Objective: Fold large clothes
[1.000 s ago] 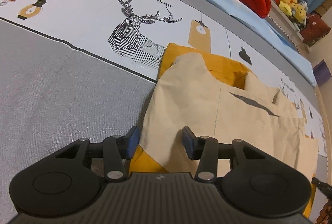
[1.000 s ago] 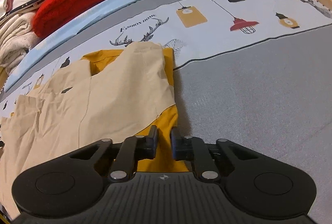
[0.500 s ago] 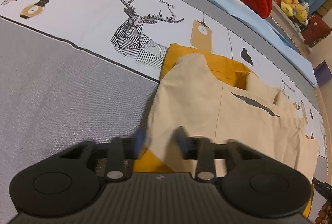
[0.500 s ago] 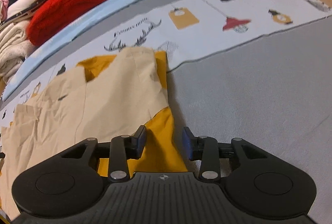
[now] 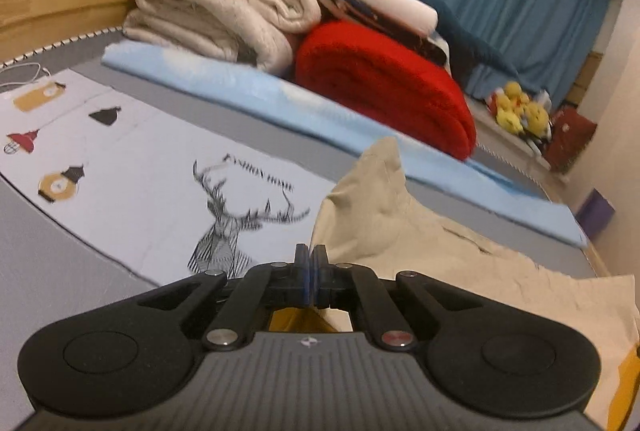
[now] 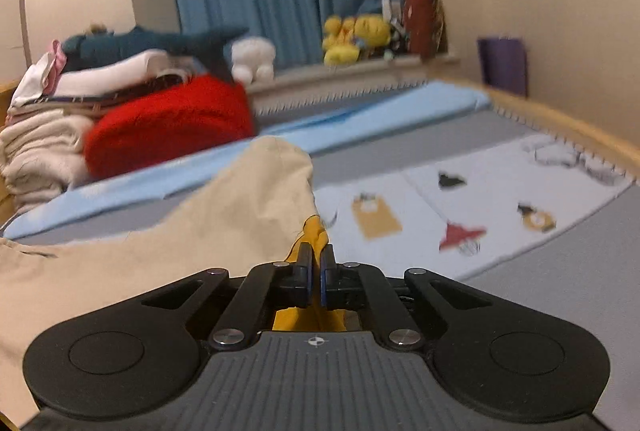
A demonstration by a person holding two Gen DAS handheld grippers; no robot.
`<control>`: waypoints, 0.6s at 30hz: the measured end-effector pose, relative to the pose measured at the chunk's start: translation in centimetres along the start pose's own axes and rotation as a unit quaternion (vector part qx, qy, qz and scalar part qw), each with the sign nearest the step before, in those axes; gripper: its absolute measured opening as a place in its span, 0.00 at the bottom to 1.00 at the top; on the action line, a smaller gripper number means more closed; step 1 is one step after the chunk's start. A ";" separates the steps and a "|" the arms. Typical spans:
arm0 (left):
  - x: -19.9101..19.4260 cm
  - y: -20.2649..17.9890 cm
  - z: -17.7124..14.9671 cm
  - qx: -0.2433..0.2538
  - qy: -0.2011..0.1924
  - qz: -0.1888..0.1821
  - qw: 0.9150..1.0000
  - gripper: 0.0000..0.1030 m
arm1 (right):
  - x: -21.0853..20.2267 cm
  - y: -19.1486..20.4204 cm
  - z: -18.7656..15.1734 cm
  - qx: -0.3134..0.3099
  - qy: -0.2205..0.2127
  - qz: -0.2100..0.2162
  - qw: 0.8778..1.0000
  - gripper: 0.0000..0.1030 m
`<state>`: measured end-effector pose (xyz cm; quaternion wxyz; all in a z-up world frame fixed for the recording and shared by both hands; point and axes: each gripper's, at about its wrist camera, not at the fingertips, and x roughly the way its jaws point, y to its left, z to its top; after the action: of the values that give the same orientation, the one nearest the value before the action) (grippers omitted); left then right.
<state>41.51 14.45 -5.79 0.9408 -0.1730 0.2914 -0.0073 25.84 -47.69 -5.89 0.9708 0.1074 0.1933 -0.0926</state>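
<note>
The left gripper (image 5: pixel 311 263) is clamped on the edge of the beige-and-yellow garment (image 5: pixel 400 231), which rises directly ahead of it over the bedspread (image 5: pixel 132 167). The right gripper (image 6: pixel 316 267) pinches the garment's (image 6: pixel 224 231) yellow edge between closed fingers.

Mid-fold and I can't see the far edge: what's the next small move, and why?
Probably carry both grips forward together. The left gripper and right gripper are each shut on the beige-and-mustard cloth garment, whose near edge peaks above the grey printed bedspread while the rest lies flat beyond.
</note>
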 end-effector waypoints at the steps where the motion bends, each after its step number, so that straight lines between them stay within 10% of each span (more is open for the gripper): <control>1: 0.4 -0.2 0.1 -0.001 -0.005 0.002 1.000 0.00 | 0.5 0.2 0.1 0.004 -0.003 -0.004 1.000 0.02; 4: 2.9 -0.5 0.4 0.001 0.001 0.036 0.999 0.03 | 2.1 0.9 0.1 0.006 -0.005 -0.017 1.000 0.03; 7: 6.0 1.0 -0.2 -0.017 0.081 0.069 0.994 0.44 | 5.6 1.0 -1.3 0.019 0.063 -0.054 0.996 0.11; 14: 5.0 0.0 -1.1 0.028 0.122 -0.003 0.992 0.44 | 8.5 -0.7 -3.5 0.049 0.197 -0.055 0.978 0.39; 18: 6.4 0.4 -2.7 0.036 0.160 0.037 0.986 0.45 | 8.1 -0.9 -4.3 0.035 0.226 -0.057 0.972 0.39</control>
<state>45.25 13.20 -11.47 0.8873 -0.1245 0.4439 -0.0104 31.46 -48.61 -13.16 0.8909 0.1483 0.4098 -0.1279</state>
